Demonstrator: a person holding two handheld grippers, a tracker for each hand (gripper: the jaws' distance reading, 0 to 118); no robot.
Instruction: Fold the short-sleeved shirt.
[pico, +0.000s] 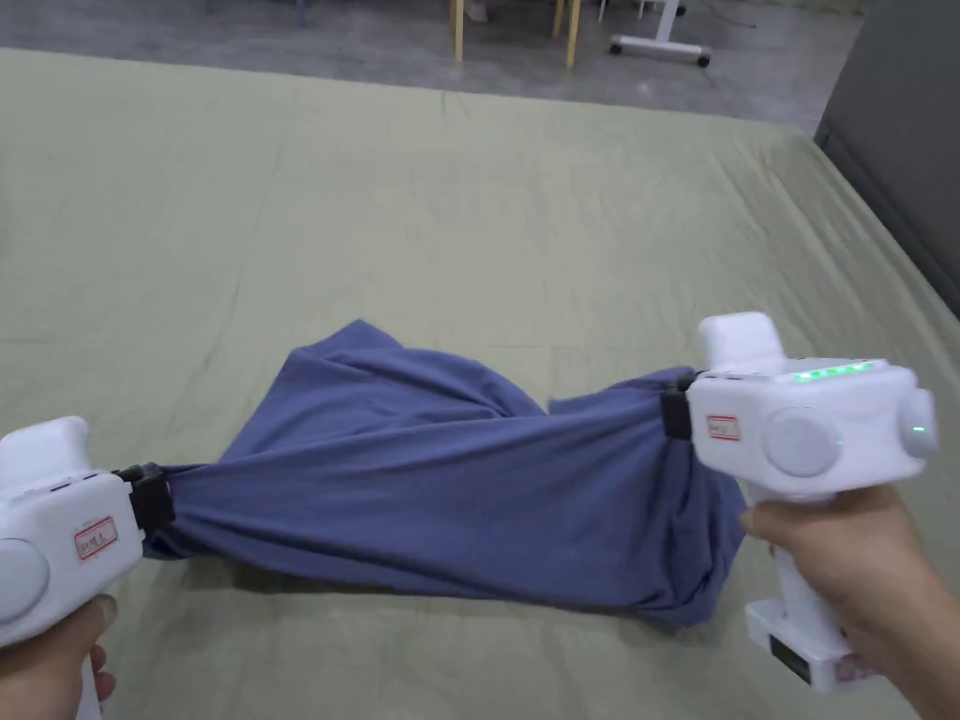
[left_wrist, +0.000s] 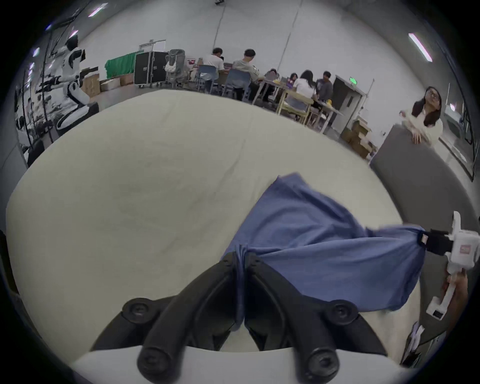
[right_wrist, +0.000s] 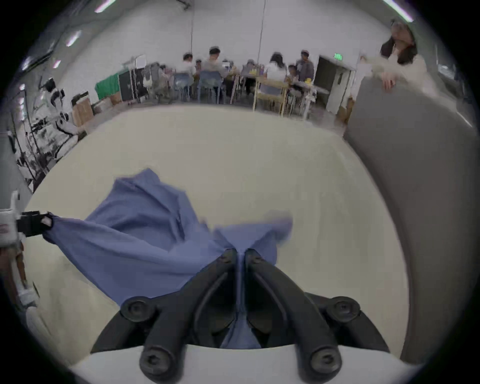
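One blue shirt (pico: 450, 487) is stretched between two grippers above the near part of a wide, pale green sheet (pico: 375, 206), its middle sagging and its far corner resting on the sheet toward the left-centre. The left gripper (pico: 150, 497) pinches a bunched edge of the shirt at the near left; in the left gripper view the cloth is squeezed between both black jaws, which are closed tight on it. The right gripper (pico: 677, 412) holds the opposite end at the near right, slightly higher and farther than the left one; in the right gripper view its two jaws are likewise clenched on a fold of the fabric that runs down between them. Below the right gripper a loose lobe of the shirt hangs down to the sheet. Two hands carry the white gripper bodies, the left hand (pico: 42, 661) at the near left corner and the right hand (pico: 844, 562) wrapped around its handle. A grey panel (pico: 891, 141) stands along the sheet's right edge, with one person (left_wrist: 426, 117) leaning on it, and several people sit at tables (left_wrist: 298, 96) at the far side of the room.
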